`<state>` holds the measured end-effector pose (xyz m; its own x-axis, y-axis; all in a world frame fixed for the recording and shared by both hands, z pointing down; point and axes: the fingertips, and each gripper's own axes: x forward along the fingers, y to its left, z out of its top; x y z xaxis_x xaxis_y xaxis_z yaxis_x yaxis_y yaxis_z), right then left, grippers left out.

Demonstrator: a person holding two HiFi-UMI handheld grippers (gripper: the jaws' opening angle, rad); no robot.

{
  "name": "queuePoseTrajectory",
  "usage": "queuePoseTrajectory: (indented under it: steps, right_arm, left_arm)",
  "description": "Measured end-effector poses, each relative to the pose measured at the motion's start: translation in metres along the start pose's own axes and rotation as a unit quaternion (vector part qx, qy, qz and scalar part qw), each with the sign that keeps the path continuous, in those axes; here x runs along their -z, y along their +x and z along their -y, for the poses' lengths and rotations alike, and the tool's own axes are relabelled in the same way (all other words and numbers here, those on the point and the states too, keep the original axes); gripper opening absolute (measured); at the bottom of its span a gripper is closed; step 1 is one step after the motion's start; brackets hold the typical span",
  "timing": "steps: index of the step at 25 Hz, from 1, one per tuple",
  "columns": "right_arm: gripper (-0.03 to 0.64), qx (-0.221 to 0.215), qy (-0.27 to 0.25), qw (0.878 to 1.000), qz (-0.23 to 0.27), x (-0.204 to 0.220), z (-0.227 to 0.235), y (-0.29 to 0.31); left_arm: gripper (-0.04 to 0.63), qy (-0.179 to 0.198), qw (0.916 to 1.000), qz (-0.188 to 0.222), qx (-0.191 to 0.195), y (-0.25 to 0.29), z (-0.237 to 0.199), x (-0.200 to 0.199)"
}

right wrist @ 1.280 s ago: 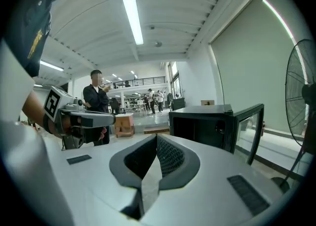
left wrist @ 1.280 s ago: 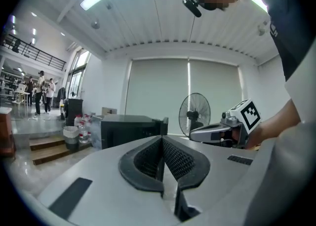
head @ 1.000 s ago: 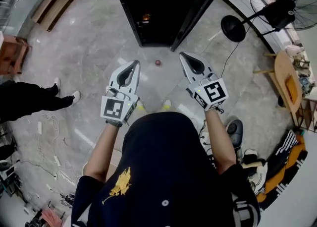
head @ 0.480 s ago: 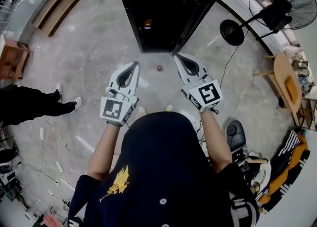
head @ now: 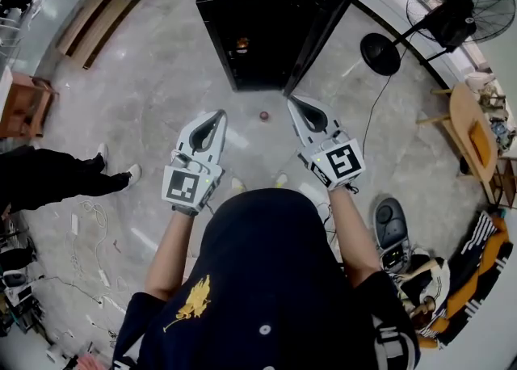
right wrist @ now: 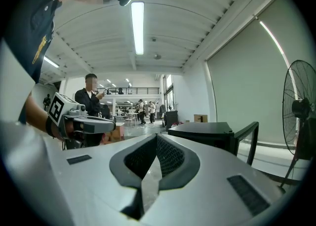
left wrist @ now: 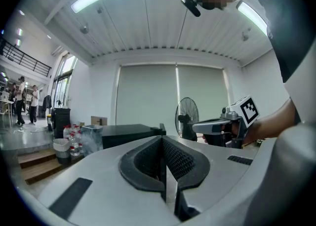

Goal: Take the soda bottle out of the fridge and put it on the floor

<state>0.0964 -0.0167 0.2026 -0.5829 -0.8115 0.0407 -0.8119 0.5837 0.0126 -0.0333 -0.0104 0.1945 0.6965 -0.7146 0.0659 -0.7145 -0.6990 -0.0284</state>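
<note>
A black fridge (head: 257,5) stands on the floor ahead, its door (head: 327,25) swung open to the right. Inside its dark front a small orange-red thing (head: 241,40) shows; it is too small to tell if it is the soda bottle. My left gripper (head: 220,115) and right gripper (head: 292,102) are held level side by side, short of the fridge, both shut and empty. In the left gripper view the pads of the left gripper (left wrist: 162,141) meet, and the fridge (left wrist: 129,133) lies beyond them. The right gripper (right wrist: 155,138) points past the fridge (right wrist: 202,131).
A small red round thing (head: 263,115) lies on the floor between the gripper tips. A standing fan (head: 452,13) is at the right with its cable on the floor. A bystander's legs (head: 56,178) are at the left. Wooden steps (head: 89,21) are at the far left.
Both grippers stay shut and keep their places side by side. The whole view has slid down slightly, so the fridge shows a little larger.
</note>
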Motion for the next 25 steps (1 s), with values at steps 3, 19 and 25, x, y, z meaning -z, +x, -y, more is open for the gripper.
queuePoseTrajectory:
  steps: [3, 19, 25]
  right_arm:
    - [-0.005, 0.003, 0.002, 1.000, 0.001, -0.003, 0.002, -0.003]
    - [-0.005, 0.022, -0.004, 1.000, 0.008, -0.007, 0.021, -0.011]
    - [-0.005, 0.043, -0.016, 0.999, 0.010, -0.011, 0.023, -0.011]
  left_arm:
    - [0.017, 0.000, 1.0000, -0.005, -0.008, -0.002, -0.005, 0.000]
    - [0.017, 0.018, 0.9997, 0.010, 0.009, 0.018, 0.007, -0.012]
    - [0.018, 0.050, 0.9980, 0.022, -0.030, 0.012, 0.007, -0.021]
